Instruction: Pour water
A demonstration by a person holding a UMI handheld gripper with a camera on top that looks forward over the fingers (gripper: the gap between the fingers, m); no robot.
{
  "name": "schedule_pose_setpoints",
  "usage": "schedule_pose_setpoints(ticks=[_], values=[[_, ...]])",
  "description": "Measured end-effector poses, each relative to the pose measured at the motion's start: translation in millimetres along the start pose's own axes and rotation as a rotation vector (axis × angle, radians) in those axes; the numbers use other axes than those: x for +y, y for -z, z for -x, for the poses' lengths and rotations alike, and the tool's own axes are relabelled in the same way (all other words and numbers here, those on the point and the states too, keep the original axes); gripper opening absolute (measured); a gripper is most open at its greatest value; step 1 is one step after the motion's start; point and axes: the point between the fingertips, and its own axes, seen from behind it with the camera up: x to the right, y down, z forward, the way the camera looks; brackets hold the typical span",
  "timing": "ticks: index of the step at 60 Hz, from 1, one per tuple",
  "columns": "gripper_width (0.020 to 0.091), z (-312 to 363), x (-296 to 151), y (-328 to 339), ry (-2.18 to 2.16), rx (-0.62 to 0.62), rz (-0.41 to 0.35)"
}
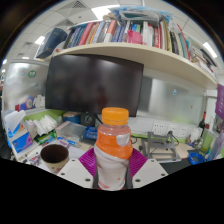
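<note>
Bottle [113, 150], orange-capped, clamped upright between gripper [112, 168] pads at its body; probably rigid, light, slippery plastic; brown cup [54, 156] nearby.

One orange-capped bottle [112, 148], one dark cup [54, 156], one black monitor [95, 83], one bookshelf [150, 55].

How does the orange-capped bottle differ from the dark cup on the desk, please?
The orange-capped clear plastic bottle is tall, capped and upright between the tool's fingers; the dark round cup is low, open-topped and stands on the white desk beside them. The bottle is pale with an orange label; the cup is dark.
</note>
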Motion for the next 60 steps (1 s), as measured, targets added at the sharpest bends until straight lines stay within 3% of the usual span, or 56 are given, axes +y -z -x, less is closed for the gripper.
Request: schedule_pose_setpoints(ticks=[14, 16, 26, 38, 43, 53, 60], values=[[0.0392, -6.2, 62.0, -18.9, -0.09, -0.003, 0.019], [0.0391, -8.5, 57.3, -17.5, -0.088, 0.003, -0.019], [0.0392, -13.1, 57.5, -16.1, -0.092, 0.033, -0.037], [0.0587, -13.9, 59.7, -13.8, -0.108, 0.025, 0.006], [0.0865, -25.5, 66.9, -2.3, -0.138, 0.077, 0.042], [0.0863, -16.1, 81.0, 46.7, -0.177, 0.127, 0.15], [0.0861, 6.7, 53.5, 91.8, -0.17, 0.1, 0.143]])
